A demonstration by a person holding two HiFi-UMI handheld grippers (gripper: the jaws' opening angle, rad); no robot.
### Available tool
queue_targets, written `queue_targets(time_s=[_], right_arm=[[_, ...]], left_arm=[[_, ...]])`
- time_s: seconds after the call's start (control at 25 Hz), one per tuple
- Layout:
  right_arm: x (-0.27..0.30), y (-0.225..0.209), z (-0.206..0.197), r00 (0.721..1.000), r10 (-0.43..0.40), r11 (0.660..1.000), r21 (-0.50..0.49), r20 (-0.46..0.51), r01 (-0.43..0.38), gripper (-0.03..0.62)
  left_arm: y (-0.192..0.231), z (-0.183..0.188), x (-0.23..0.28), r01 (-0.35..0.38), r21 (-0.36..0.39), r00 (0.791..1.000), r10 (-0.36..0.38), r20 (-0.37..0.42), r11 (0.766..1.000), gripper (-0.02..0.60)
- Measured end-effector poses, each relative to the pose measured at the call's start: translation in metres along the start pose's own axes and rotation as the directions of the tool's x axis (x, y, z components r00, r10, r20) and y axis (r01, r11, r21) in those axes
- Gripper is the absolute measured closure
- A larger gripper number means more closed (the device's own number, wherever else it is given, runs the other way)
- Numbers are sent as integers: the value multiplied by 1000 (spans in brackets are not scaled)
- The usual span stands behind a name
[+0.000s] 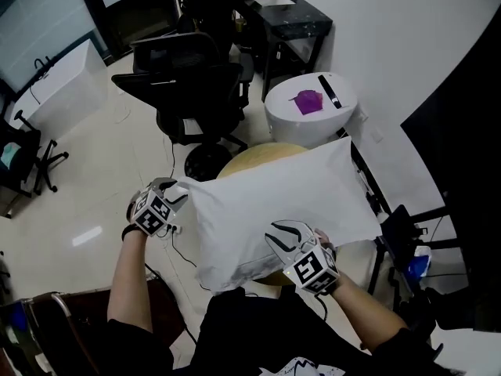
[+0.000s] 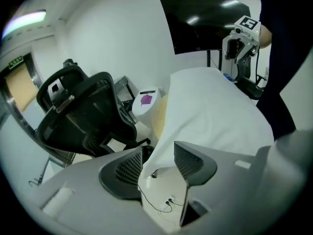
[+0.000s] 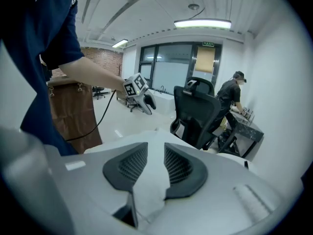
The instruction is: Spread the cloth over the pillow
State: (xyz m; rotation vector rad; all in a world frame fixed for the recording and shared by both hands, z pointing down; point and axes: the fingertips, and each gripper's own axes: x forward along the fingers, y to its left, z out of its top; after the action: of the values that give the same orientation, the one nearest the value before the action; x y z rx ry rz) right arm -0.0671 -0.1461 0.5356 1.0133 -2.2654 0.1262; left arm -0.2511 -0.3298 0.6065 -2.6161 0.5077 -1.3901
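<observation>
A white cloth (image 1: 282, 202) is held up over a yellowish pillow (image 1: 258, 153), whose top edge peeks out behind it. My left gripper (image 1: 178, 194) is at the cloth's left corner. In the left gripper view that gripper (image 2: 157, 163) has its jaws apart, and the cloth (image 2: 215, 116) hangs loosely between them. My right gripper (image 1: 282, 237) is at the cloth's near edge. In the right gripper view it (image 3: 155, 160) pinches a fold of the cloth (image 3: 146, 180) between its pads. Most of the pillow is hidden under the cloth.
A black office chair (image 1: 188, 77) stands behind the pillow. Right of it is a round white table (image 1: 348, 100) with a purple object (image 1: 308, 102). A black desk (image 1: 290, 22) is at the back, a white box (image 1: 63, 84) at left. A person (image 3: 234, 99) stands at the desk.
</observation>
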Motion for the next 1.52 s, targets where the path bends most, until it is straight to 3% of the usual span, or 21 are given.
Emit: queue_targets(time_s=[0.28,0.44,0.56,0.64,0.76,1.0,1.12,1.28,1.52], right_arm=[[-69,-27,-33,995,61,996,-76,75,-55,476],[-104,-39,-58,991,90,995,-42,96,-86,477],[-120,-41,-75,988,124,992,22,92,-126,483],[-130,-44,-82,986,120,990,65,113,-128,504],[-142,-47,-90,987,95,989,104,131,-108,586],[-168,-44,-102,989,53,979,186,139,-79,586],[-182,-33,-106,991,23,972,228,135,-53,586],[-199,-13,-107,991,-27,963,269,127,-9,588],[-231,8,-119,989,-43,956,293,140,0,588]], left_arm=[[-72,80,-72,-205,-58,978,207,32,977,325],[-119,122,-100,-292,-112,952,300,58,950,324],[-157,142,-115,-319,-153,941,332,66,935,325],[-186,151,-118,-310,-165,943,324,70,936,325],[-226,166,-115,-286,-181,948,305,88,941,341],[-283,206,-115,-229,-164,934,264,242,960,393],[-307,209,-117,-192,-157,938,228,261,969,394],[-331,206,-129,-173,-146,933,209,294,974,460],[-369,211,-125,-92,-134,934,132,332,987,462]])
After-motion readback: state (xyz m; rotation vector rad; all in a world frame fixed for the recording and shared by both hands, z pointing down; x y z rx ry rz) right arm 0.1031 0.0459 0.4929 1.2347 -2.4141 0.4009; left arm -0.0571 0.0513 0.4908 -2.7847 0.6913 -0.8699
